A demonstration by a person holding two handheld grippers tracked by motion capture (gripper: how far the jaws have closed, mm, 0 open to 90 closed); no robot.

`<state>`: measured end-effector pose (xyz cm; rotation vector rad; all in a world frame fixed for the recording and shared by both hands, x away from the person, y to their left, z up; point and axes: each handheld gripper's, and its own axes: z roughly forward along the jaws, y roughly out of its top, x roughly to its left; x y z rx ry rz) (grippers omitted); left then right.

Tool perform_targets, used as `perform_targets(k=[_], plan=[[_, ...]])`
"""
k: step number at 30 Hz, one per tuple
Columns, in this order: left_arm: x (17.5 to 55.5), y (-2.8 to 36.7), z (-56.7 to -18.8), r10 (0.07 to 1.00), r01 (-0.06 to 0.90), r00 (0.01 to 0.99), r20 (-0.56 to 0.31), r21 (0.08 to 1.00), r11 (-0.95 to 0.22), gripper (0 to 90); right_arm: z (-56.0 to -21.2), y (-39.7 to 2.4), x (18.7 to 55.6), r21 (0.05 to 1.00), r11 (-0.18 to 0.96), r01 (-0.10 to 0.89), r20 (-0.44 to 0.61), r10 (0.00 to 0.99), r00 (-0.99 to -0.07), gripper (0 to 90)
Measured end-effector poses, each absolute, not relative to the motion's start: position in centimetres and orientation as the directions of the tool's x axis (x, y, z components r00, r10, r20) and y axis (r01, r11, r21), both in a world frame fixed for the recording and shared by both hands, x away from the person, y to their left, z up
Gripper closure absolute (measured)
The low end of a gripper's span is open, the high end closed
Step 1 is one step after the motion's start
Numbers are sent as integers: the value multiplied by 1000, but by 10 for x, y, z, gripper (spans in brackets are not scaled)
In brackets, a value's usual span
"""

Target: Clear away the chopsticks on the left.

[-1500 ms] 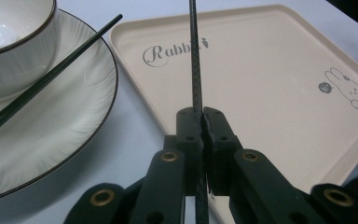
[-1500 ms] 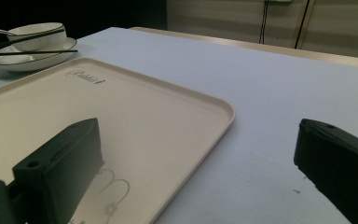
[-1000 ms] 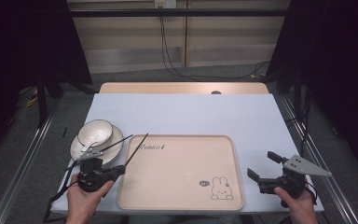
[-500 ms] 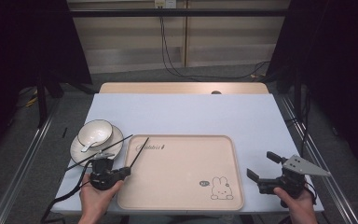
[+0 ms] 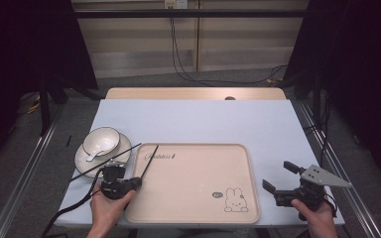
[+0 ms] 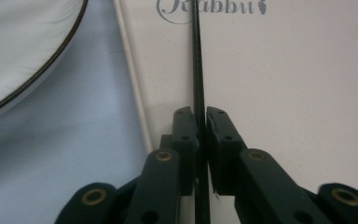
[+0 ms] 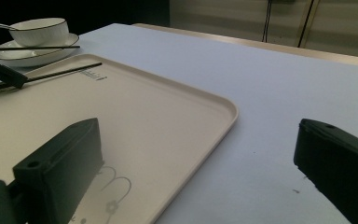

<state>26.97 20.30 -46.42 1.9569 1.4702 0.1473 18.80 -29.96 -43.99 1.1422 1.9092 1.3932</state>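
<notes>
— While we start with the high view, tell me where things stand on the desk.

— At the near left, the left gripper (image 5: pixel 140 181) holds one black chopstick (image 5: pixel 149 161) that slants up over the left edge of the beige tray (image 5: pixel 238 163), its far tip close to the printed word at the tray's far-left corner. A second chopstick (image 5: pixel 110 161) lies across the plate (image 5: pixel 82 159) beside the tray, near the desk's left edge; a bowl (image 5: pixel 101 141) with a spoon (image 5: pixel 93 155) sits on that plate. The right gripper (image 5: pixel 278 176) hangs off the tray's near-right corner, jaws spread wide with nothing between them.

— And the left gripper view?

— Its jaws are pinched narrow on the chopstick (image 6: pixel 197 84), which runs straight up between the pads over the tray (image 6: pixel 298 93), just inside the rim. The plate's edge (image 6: pixel 23 60) shows at upper left.

— The right gripper view?

— Both jaws stand far apart over the tray's (image 7: pixel 177 107) corner and the bare desk (image 7: pixel 270 84). Farther off, the held chopstick (image 7: pixel 63 72) hovers low over the tray, and the other one (image 7: pixel 32 47) rests on the plate (image 7: pixel 32 57) by the bowl (image 7: pixel 39 30).

— So how far along?

— I'd judge early: one chopstick is about to be laid on the tray, not yet let go; the other, the bowl, spoon and plate remain outside it.
</notes>
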Motion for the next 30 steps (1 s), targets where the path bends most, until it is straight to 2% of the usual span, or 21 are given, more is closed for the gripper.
perform_targets(k=[7, 9, 13, 20, 26, 30], plan=[[270, 203, -464, 872, 808, 373, -318, 573, -137, 780, -440, -300, 188, 936, 119, 330, 73, 854, -515, 6], [269, 202, -465, 872, 817, 365, -326, 562, -132, 846, -440, -300, 189, 936, 118, 330, 74, 854, -514, 6], [269, 201, -466, 862, 822, 368, -348, 556, -127, 846, -440, -300, 189, 936, 118, 331, 74, 855, -514, 6], [269, 201, -465, 848, 818, 384, -366, 561, -127, 753, -440, -300, 189, 936, 115, 331, 77, 854, -515, 6], [266, 209, -455, 817, 758, 461, -348, 632, -159, 685, -440, -300, 189, 937, 115, 331, 76, 855, -513, 6], [261, 216, -447, 813, 697, 506, -287, 692, -189, 538, -440, -300, 188, 939, 110, 325, 78, 853, -516, 6]])
